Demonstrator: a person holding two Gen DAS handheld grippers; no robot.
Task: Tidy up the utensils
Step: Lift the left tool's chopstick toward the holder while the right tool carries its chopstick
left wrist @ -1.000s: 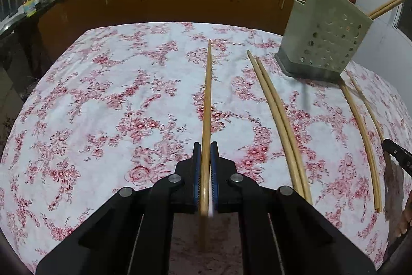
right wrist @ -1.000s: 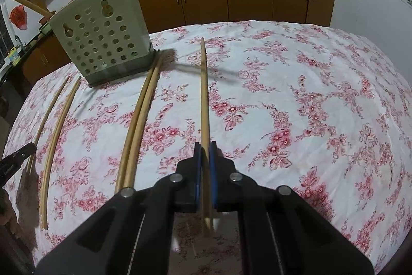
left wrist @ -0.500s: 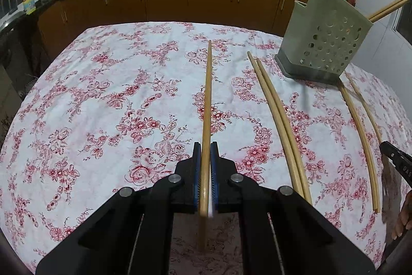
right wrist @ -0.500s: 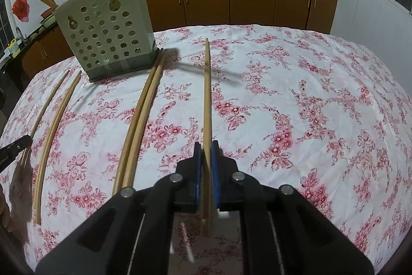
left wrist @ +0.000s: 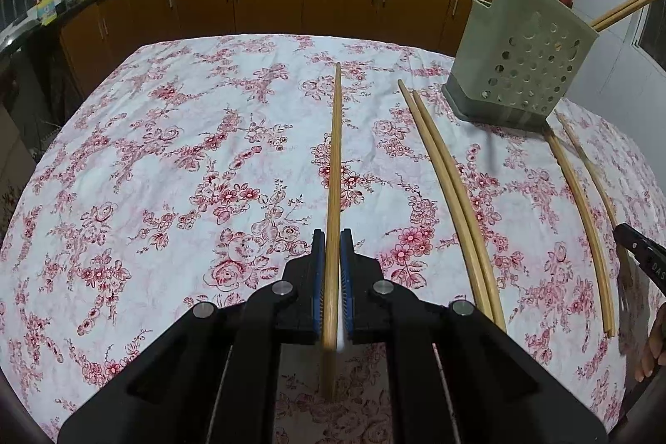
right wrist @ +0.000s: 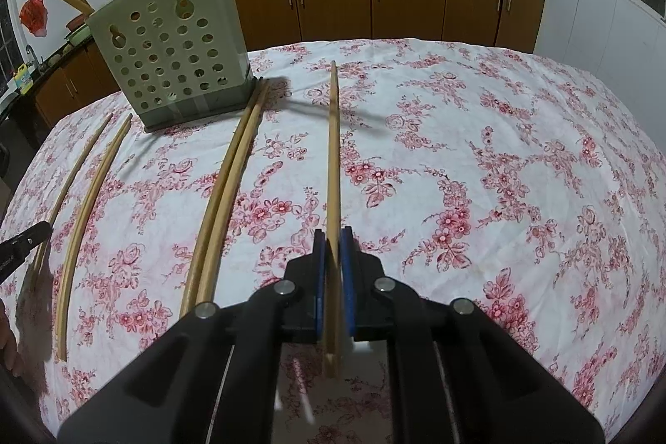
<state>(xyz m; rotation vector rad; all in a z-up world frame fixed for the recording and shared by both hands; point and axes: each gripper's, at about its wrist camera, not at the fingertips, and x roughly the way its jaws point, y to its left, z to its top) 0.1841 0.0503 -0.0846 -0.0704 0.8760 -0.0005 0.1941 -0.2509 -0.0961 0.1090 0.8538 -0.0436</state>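
The left gripper [left wrist: 332, 248] is pointing steeply down toward the table [left wrist: 166, 136], its jaws pressing on a chopstick [left wrist: 334, 169]. The right gripper [right wrist: 332, 248] is tilting down the same way, jaws clamping a second chopstick [right wrist: 333, 152]. Fingertips [left wrist: 649, 356] are showing at the table's near edge.

A table under a white cloth with red flowers [left wrist: 175, 169] carries a perforated green utensil holder [left wrist: 524, 69] at two o'clock. A pair of chopsticks [left wrist: 453, 194] lies touching at one o'clock; two more [left wrist: 582, 215], perhaps slightly apart, lie at three o'clock.
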